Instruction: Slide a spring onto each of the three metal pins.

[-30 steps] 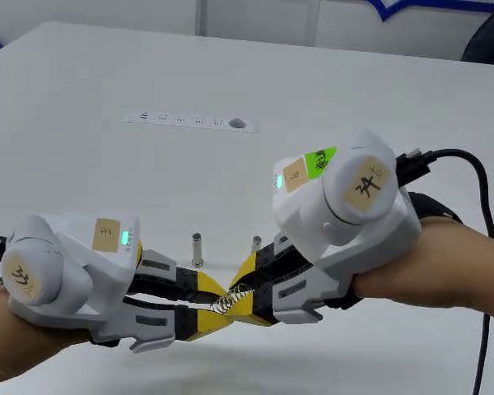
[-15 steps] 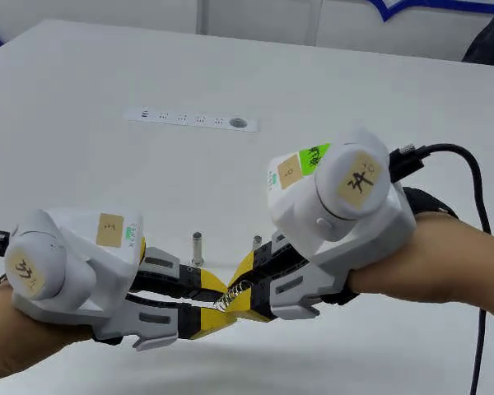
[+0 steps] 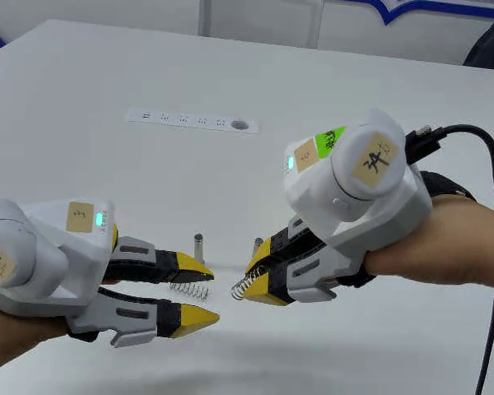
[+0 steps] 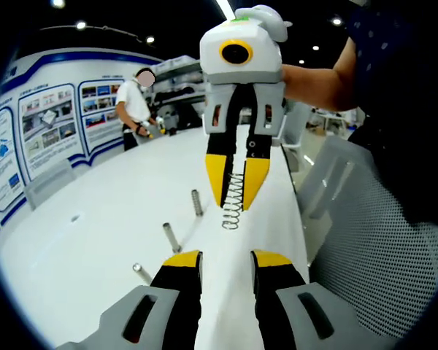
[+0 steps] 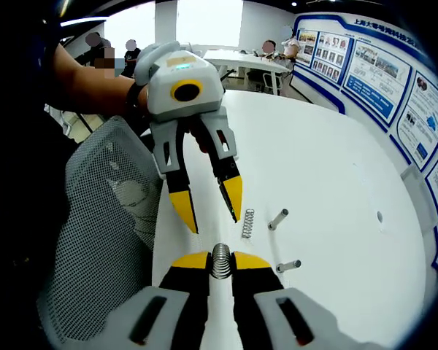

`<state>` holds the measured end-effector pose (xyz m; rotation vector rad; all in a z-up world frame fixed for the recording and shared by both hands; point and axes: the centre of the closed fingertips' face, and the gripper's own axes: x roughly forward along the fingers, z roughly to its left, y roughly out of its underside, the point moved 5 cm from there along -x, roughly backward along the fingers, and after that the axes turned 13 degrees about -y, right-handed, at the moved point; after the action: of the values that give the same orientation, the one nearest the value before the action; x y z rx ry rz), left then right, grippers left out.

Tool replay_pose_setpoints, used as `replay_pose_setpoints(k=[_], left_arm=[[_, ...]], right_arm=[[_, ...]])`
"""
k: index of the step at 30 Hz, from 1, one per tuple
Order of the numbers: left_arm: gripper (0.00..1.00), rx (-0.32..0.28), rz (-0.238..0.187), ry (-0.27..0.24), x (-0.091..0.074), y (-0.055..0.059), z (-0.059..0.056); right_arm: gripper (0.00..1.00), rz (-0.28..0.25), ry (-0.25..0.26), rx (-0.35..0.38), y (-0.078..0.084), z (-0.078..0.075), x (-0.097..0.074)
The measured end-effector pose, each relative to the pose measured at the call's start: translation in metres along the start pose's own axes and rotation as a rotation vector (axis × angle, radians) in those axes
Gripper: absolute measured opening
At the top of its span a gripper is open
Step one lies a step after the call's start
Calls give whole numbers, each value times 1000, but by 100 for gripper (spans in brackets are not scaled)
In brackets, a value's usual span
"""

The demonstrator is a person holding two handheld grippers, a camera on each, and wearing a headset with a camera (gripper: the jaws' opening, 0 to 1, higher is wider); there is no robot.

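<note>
Clamped in the shut jaws of the right tool [image 3: 259,284]: a small coiled metal spring [image 3: 242,287], poking out past the tips. Spread wide and empty: the left tool [image 3: 212,293]. Just beside its tips, flat on the white desk [image 3: 107,181], a second coiled spring [image 3: 189,290]. Just beyond both tools, short upright silver metal pins [image 3: 198,247].

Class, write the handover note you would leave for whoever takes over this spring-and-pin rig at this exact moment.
Left tongs: open, holding nothing.
Right tongs: shut on a spring, which sticks out past the tips.
A second spring lies loose on the table, close to the pins.
The three pins stand upright in a row, and all look bare.
Done: one spring is gripped.
Left: slide a spring onto each of the three pins.
</note>
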<state>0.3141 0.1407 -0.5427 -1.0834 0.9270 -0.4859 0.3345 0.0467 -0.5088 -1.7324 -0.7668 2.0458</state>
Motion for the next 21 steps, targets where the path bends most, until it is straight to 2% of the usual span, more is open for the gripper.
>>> replay_pose_setpoints(k=[7,12,21], left_arm=[[35,-48,3,-53,-9,5,6],[38,-74,-6,-80,-14,6,8],[45,-126,-3,-137,-22,15,14]], right_arm=[[12,28,20,3,2,-12,-10],[12,54,30,-1,3,-25,-15],[12,102,59,0,5,-50,-21]])
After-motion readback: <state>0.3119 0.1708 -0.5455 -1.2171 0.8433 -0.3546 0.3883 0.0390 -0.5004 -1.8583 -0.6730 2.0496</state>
